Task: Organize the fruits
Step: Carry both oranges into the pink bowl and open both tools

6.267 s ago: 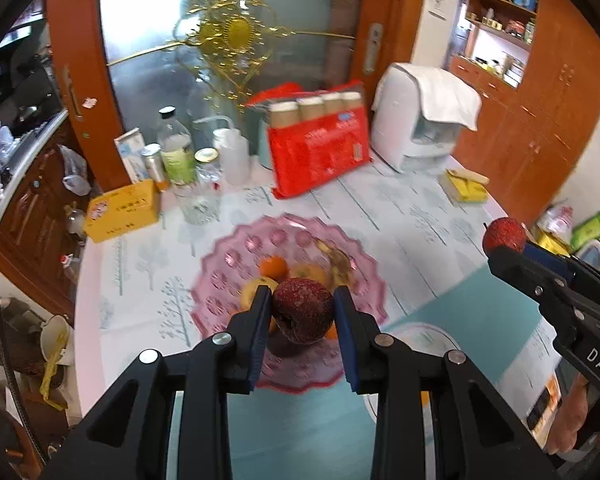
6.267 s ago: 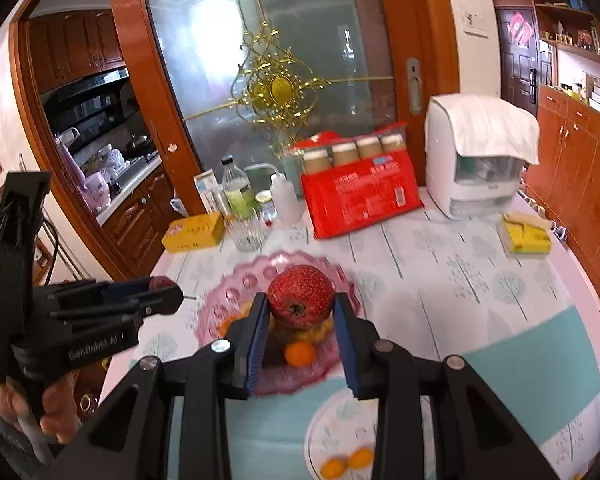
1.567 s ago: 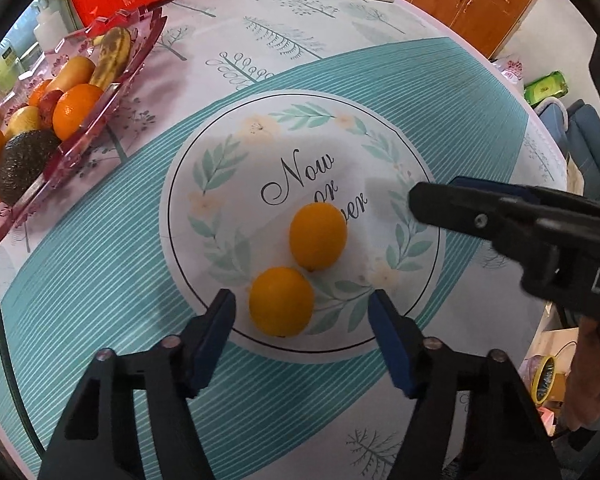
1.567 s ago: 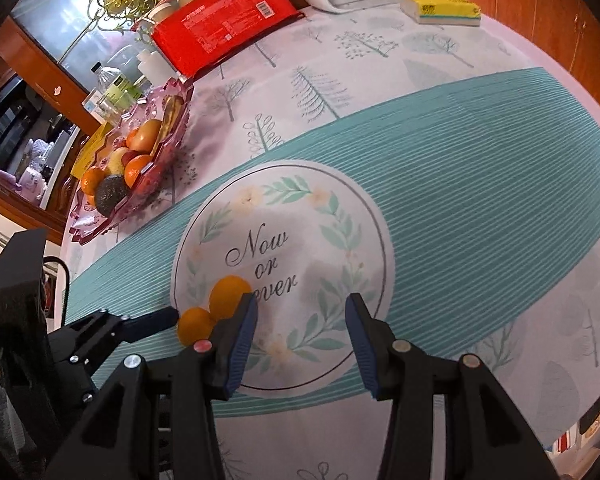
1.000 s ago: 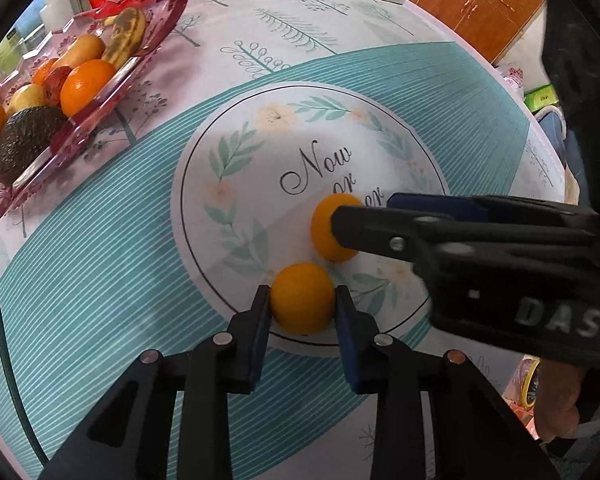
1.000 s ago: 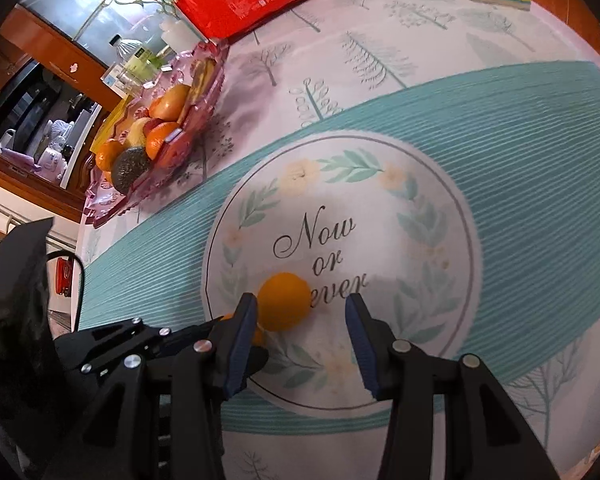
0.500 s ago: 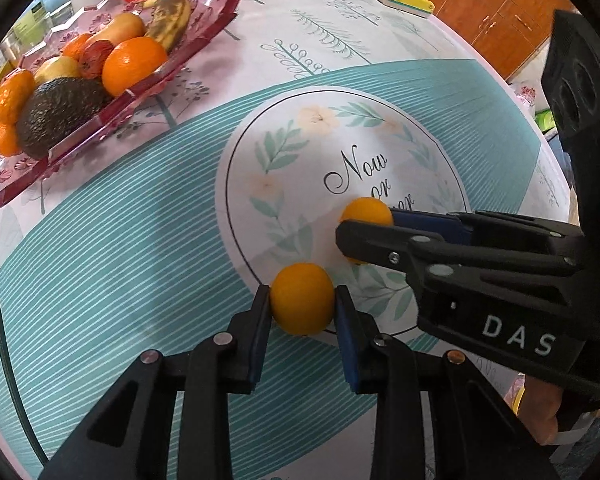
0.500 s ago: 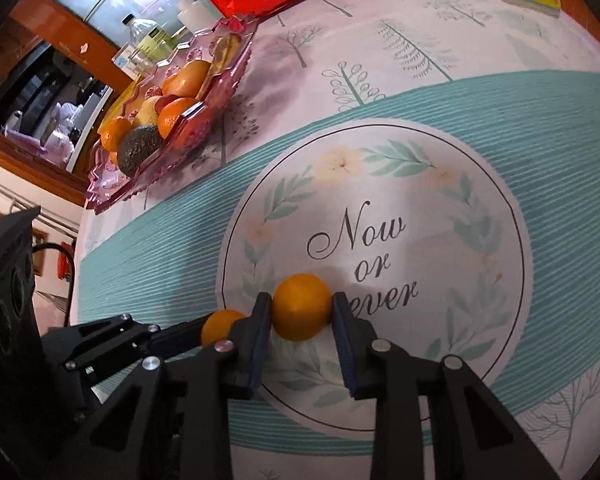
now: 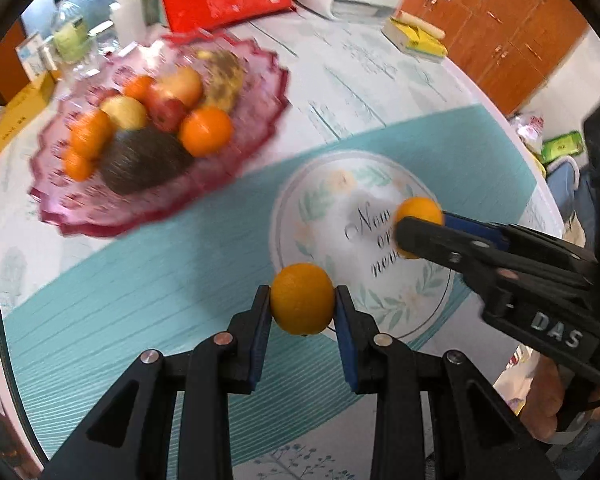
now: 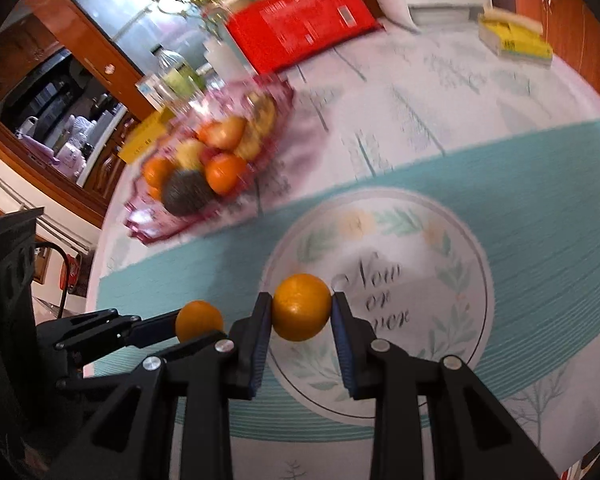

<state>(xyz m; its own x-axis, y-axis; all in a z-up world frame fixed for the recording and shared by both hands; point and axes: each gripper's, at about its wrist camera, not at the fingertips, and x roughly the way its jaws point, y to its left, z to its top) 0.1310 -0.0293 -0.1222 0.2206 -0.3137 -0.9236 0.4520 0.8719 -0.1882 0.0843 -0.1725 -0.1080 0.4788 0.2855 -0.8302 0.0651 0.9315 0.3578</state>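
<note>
An orange (image 9: 302, 298) is clamped between the two pads of the left gripper (image 9: 303, 312), and a second orange (image 10: 301, 306) is gripped the same way by the right gripper (image 10: 298, 316). Both fruits appear to be carried clear of the tablecloth (image 9: 140, 280), above the printed round medallion (image 10: 452, 264) at the near side of the table, the two tools side by side. In the left wrist view the right-hand fruit (image 9: 418, 216) is seen at the tip of the other tool, to the right.

The pink scalloped fruit plate (image 9: 260, 128) lies farther away and to the left, blurred by camera motion. It already bears an avocado (image 9: 140, 164), a large orange (image 9: 206, 131), several smaller ones and paler fruit heaped toward its middle.

The step in hand is judged to be the carry to that plate. It would be done best if each fruit were held level and not squeezed harder, since round fruit can roll out of flat pads. The fingers should be lowered over bare glass at the near or right rim, rather than onto the heap, so that nothing is knocked off. The releases are better made one after the other, with the tools kept apart, and each orange set down against a neighbour before the pads are parted.
</note>
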